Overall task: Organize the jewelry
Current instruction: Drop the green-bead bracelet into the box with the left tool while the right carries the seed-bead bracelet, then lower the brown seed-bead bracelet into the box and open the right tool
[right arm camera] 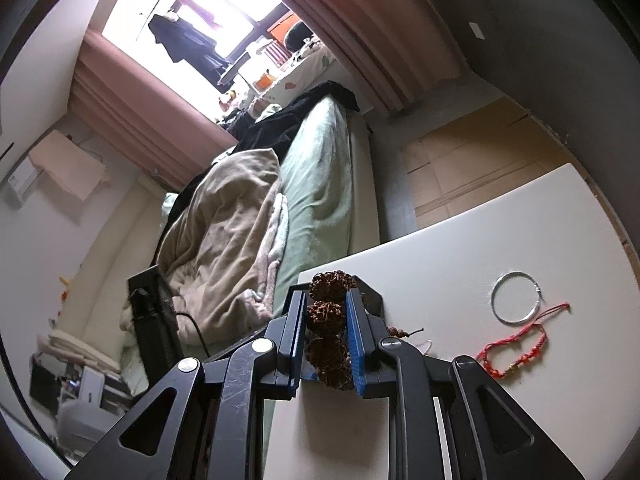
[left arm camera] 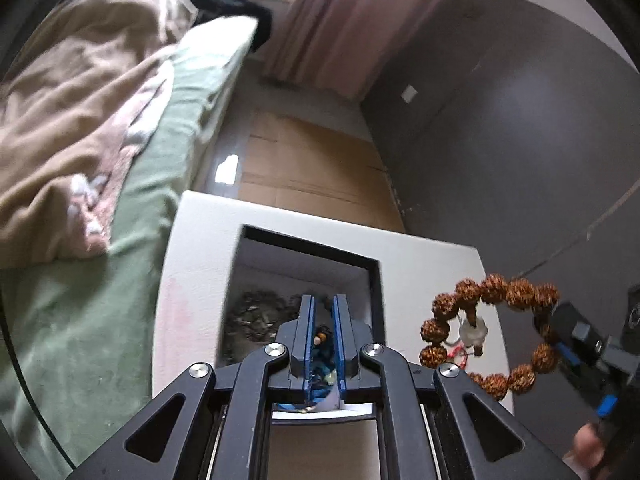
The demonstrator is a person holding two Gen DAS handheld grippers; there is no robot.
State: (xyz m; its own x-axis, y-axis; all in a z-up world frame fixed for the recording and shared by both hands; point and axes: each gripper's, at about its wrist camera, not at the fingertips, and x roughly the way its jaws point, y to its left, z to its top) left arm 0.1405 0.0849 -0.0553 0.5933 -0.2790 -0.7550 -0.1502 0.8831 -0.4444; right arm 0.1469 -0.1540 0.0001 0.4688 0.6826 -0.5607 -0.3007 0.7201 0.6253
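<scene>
Right gripper (right arm camera: 326, 308) is clamped on the brown seed-bead bracelet (left arm camera: 494, 330), its blue pads (right arm camera: 355, 344) squeezing several knobbly beads stacked in a line along the fingers. In the left wrist view the same bracelet hangs as an open ring in the air, right of the box and above the table edge, with a pale pendant bead (left arm camera: 474, 330) dangling inside the loop. Only a sliver of the right gripper shows there, cut off at the frame edge.

Left gripper (left arm camera: 323, 320) sits low over the open jewelry box (left arm camera: 372, 276), jaws nearly together with a narrow gap. Blue and orange beads (left arm camera: 322, 350) show in that gap, but I cannot tell whether they're pinched or just lying in the box below. A dark tangled chain pile (left arm camera: 256, 316) lies in the box left of the fingers, blurred, details unreadable.

On the white table (right arm camera: 440, 264), right of the right gripper: a silver bangle (right arm camera: 516, 298) lying flat, and just below it a red cord bracelet (right arm camera: 516, 344), its long axis running diagonally, loose end pointing up-right. A small dark bead strand (right arm camera: 402, 333) pokes out beside the right finger, mostly hidden.
</scene>
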